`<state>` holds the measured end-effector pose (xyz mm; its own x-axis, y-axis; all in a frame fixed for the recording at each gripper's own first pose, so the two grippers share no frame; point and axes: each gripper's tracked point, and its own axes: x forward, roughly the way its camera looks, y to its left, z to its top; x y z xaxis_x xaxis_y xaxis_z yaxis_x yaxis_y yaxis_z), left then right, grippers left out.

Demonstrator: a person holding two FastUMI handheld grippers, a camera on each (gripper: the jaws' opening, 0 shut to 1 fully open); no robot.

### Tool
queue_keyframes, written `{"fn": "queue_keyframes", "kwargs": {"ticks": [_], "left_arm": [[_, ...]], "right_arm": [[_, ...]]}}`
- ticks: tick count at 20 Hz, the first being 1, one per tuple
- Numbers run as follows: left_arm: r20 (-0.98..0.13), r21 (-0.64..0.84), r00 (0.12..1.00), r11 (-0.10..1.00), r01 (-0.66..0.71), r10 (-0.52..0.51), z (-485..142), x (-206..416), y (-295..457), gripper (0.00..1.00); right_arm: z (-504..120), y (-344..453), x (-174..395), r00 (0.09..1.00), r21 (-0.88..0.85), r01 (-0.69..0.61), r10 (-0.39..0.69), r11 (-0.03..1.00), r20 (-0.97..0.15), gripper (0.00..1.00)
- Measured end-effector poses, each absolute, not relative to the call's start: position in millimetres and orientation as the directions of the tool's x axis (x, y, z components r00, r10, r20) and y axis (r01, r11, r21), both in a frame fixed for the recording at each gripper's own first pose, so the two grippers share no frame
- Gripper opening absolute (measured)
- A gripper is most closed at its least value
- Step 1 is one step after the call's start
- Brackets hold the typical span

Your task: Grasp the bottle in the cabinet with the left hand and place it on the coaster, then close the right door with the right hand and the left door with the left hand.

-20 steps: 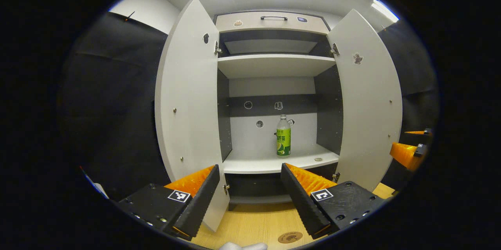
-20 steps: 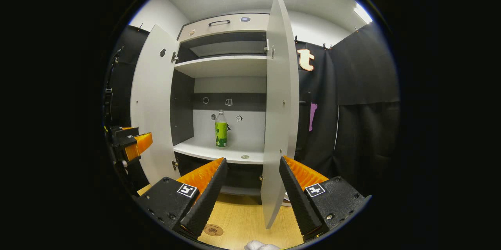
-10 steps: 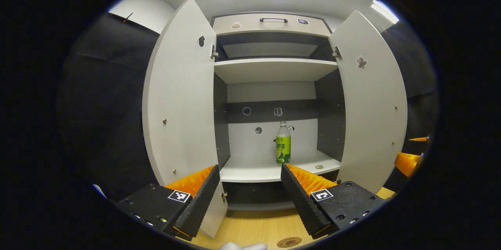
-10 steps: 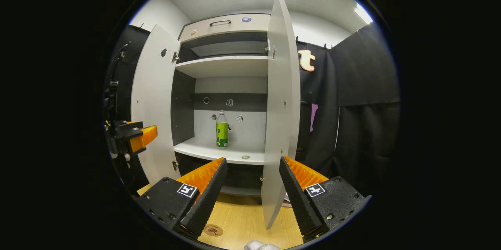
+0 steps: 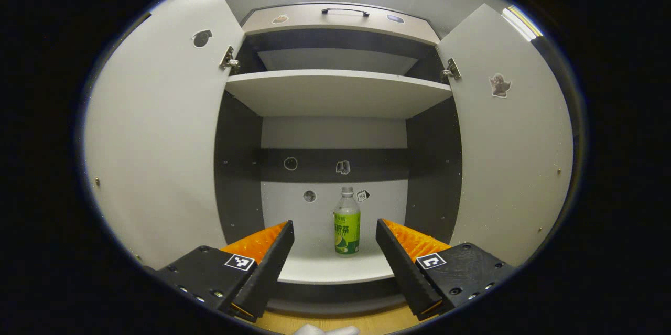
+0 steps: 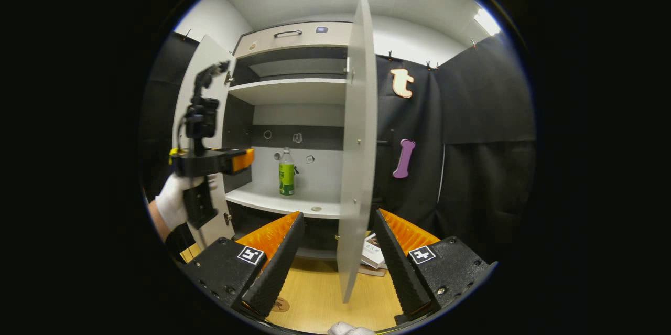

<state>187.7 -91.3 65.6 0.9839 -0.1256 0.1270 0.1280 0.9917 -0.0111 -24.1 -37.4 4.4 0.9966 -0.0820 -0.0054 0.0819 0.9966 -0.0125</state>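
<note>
In the left gripper view, the left gripper (image 5: pixel 332 251) sits at the bottom of the frame with its 2 fingers spread, and the clear plastic bottle with a green label (image 5: pixel 347 222) stands upright between them, farther off on the white lower shelf (image 5: pixel 335 272) of the open grey cabinet. In the right gripper view, the right gripper (image 6: pixel 335 251) is spread at the bottom with the edge of the grey right door (image 6: pixel 356 157) between its fingers, the bottle (image 6: pixel 286 172) stands left of centre on the shelf, and a white-gloved hand (image 6: pixel 175 204) holds the left gripper (image 6: pixel 242 159) at mid left, apart from the bottle
</note>
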Motion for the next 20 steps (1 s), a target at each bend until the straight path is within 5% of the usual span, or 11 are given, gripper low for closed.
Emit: {"fn": "queue_keyframes", "kwargs": {"ticks": [9, 19, 20], "left_arm": [[0.054, 0.007, 0.994, 0.995, 0.099, -0.099, 10.2, 336.3, -139.0, 0.96], [-0.016, -0.038, 0.998, 0.998, 0.052, -0.053, -20.1, 408.7, -136.9, 0.96], [-0.025, -0.036, 0.999, 0.999, 0.041, -0.042, -19.3, 411.1, -133.8, 0.83]], "right_arm": [[-3.2, -94.9, -37.1, 0.962, -0.062, 0.258, -0.262, 0.964, -0.072, 0.83], [-10.3, -105.1, -32.6, 0.959, -0.033, 0.264, -0.266, 0.964, -0.093, 0.83], [-9.5, -106.5, -34.3, 0.959, -0.035, 0.267, -0.269, 0.963, -0.09, 0.83]]}}
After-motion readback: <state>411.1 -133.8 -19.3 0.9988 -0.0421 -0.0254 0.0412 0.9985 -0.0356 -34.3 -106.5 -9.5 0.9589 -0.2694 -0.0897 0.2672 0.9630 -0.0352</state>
